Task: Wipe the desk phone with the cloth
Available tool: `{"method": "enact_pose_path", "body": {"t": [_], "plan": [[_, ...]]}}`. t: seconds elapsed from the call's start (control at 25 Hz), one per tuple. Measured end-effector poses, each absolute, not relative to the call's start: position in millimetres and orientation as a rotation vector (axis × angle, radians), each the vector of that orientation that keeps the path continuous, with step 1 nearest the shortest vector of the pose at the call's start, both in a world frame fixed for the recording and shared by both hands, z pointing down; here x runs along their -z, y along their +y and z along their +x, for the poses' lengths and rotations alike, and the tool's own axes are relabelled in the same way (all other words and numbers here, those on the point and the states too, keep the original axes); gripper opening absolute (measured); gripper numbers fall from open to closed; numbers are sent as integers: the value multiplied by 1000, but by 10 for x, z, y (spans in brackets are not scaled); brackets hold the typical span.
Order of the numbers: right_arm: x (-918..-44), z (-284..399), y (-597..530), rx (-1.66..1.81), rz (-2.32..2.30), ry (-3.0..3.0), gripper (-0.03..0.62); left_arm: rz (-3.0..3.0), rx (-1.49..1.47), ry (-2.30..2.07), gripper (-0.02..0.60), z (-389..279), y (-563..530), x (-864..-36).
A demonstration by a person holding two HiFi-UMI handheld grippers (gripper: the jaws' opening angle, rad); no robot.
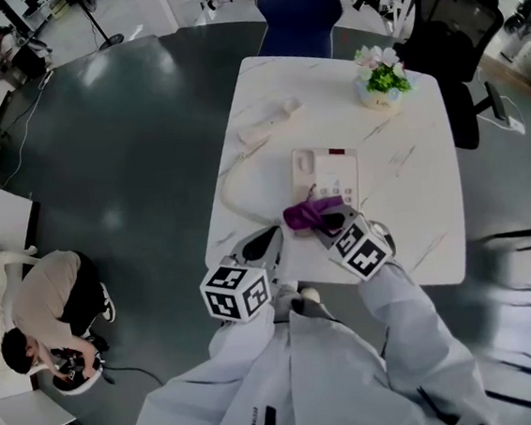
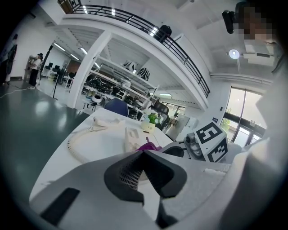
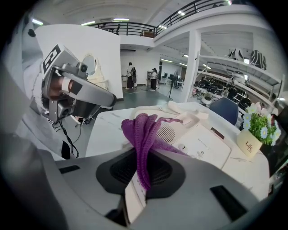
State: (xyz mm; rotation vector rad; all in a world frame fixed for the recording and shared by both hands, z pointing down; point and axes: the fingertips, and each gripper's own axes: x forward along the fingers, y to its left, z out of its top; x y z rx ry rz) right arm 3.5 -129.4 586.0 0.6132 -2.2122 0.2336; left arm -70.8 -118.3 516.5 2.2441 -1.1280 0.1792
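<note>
The right gripper (image 1: 329,222) is clamped tight on the purple cloth (image 3: 143,134); a bunched fold is pinched betw. its jaws & the rest stands up above them. In the head view the cloth (image 1: 307,214) sits over the near left corner of the desk phone (image 1: 326,173), which lies flat approx. mid-table on the white table (image 1: 422,219). The handset (image 1: 269,121) is off the phone, lying well apart toward the far left edge, w/ its cord (image 1: 230,197) looping back along the table. The left gripper (image 2: 145,157) has its jaws together w/ nothing betw. them, held over the near table edge just left of the phone. A small flower pot (image 1: 382,83) stands at the far right.
</note>
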Motion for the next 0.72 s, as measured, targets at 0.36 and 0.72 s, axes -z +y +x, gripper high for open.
{"method": "enact_pose_path", "body": {"t": [0.36, 0.72], "plan": [[-5907, 40, -1151, -248, 583, -2202, 40, 2225, -168, -1159, -3, -773, -1082, -5169], [-5925, 15, -1035, -262, 563, -2193, 40, 2228, -158, -1167, -3, -814, -1018, -5134]]}}
